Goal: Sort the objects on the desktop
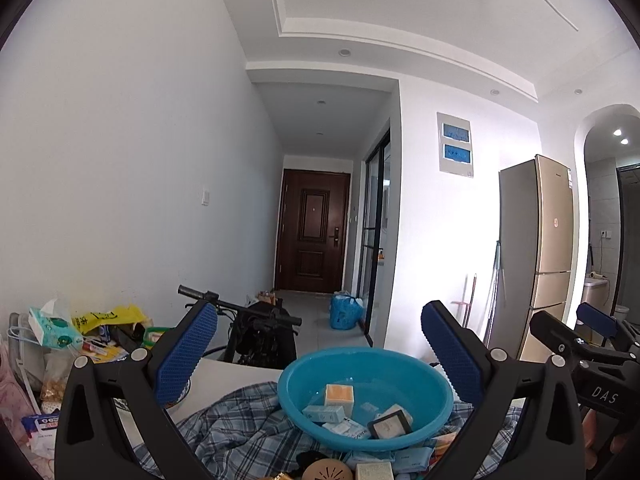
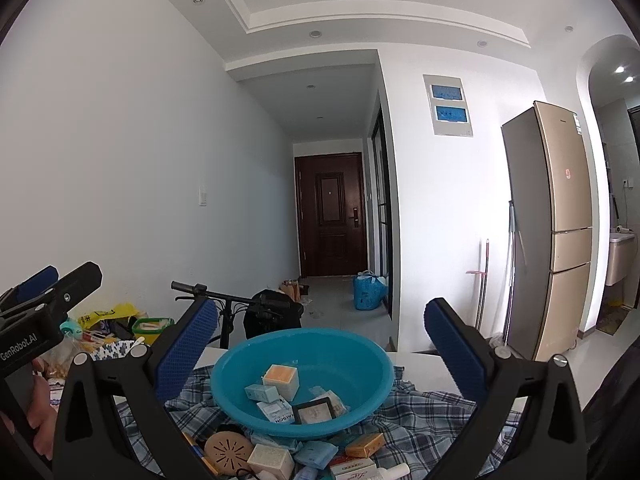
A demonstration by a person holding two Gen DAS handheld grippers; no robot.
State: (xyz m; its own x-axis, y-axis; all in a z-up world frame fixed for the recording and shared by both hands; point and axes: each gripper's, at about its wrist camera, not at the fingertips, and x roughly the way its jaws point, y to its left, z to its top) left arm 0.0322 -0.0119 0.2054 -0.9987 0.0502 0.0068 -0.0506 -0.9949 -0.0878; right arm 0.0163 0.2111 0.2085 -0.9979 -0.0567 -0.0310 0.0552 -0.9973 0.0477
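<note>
Blue basin [image 2: 302, 376] of boxes lies below both hand-held grippers, jaws apart, empty.

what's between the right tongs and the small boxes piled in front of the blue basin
Nothing visible. The right tongs hang open above the round blue plastic basin; the pile of small cardboard boxes lies nearer on the plaid cloth, uncovered.

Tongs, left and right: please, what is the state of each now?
Left tongs: open, holding nothing.
Right tongs: open, holding nothing.
</note>
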